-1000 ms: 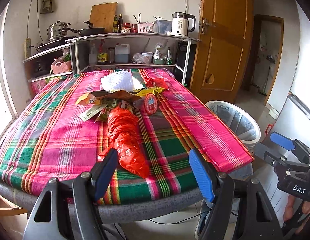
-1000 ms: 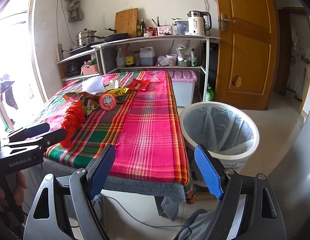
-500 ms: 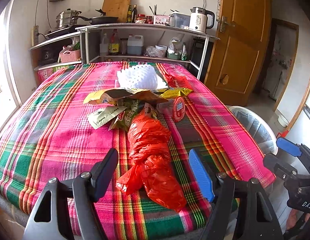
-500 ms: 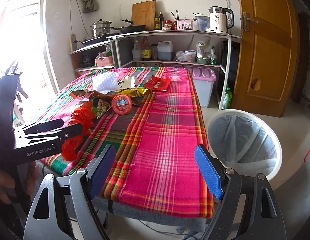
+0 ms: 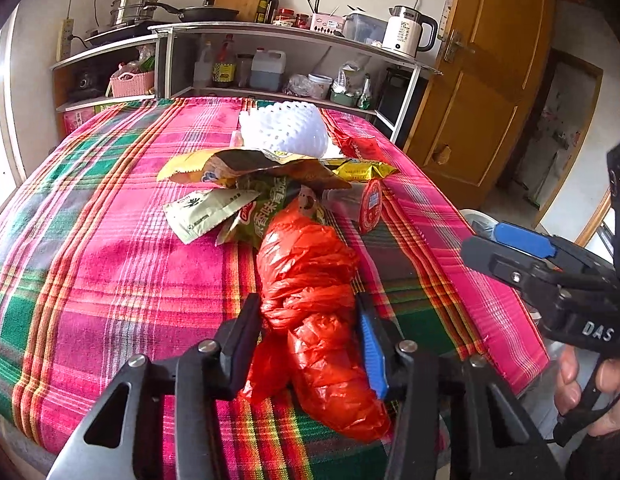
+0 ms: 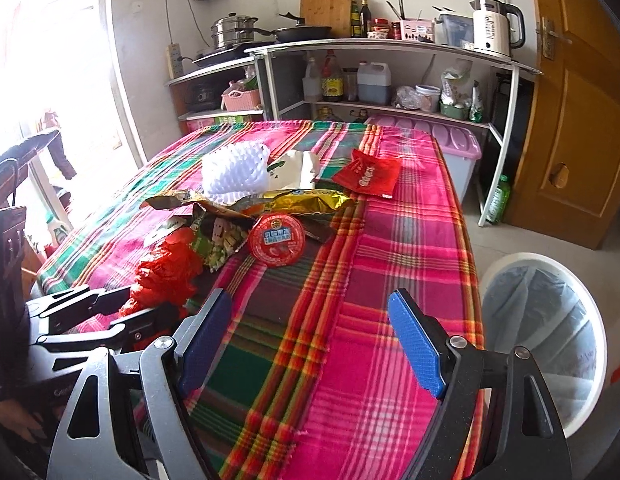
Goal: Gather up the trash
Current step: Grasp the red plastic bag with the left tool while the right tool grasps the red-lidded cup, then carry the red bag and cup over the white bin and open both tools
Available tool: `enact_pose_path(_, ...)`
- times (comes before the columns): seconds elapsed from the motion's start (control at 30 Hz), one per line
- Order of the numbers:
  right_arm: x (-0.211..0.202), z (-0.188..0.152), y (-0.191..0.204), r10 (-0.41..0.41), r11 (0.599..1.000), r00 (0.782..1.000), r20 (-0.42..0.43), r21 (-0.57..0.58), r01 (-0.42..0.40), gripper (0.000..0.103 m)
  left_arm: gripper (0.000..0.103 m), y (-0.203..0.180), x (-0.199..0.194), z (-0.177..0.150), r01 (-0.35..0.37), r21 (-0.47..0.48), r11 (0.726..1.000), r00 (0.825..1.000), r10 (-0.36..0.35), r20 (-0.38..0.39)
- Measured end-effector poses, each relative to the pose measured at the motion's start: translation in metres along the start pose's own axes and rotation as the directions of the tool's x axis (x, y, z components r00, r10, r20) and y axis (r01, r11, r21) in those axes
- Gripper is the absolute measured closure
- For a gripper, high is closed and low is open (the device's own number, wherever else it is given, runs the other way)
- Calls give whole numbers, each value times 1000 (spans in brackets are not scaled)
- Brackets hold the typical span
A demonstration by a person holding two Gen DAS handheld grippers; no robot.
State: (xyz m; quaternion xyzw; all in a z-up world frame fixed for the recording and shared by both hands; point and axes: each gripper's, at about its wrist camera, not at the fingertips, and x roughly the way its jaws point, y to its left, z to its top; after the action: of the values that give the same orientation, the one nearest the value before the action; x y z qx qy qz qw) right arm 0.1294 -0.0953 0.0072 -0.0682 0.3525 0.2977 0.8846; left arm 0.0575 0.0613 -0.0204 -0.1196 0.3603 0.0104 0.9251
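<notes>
Near table edge: your left gripper (image 5: 310, 332) has just been closing on the red plastic bag (image 5: 310, 280); the jaws hug it.
Slip risk: thin plastic may slide out.
Right gripper (image 6: 310, 344): jaws wide, holding nothing.
Bin (image 6: 545, 336): beside the table.

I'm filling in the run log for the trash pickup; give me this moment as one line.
step: grasping | left gripper: closing around crumpled red plastic bag on plaid tablecloth | right gripper: open, empty | white lined bin: beside table
</notes>
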Motion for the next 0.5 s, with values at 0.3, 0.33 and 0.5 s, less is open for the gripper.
enact_pose_path(0.3,49,32,7,56,998,997,-56,-31,-58,28,55,14,-6,1,41,-20,999,999,-41,17)
enact_pose_path(0.33,53,35,9,57,997,997,-61,-40,-59,29,55,16,-6,2,46,-22,999,999,-45,19)
enact_pose_path(0.5,74,43,11,69,996,992,-104,-43,-74,42,55,22,-5,5,61,-32,998,998,-60,29)
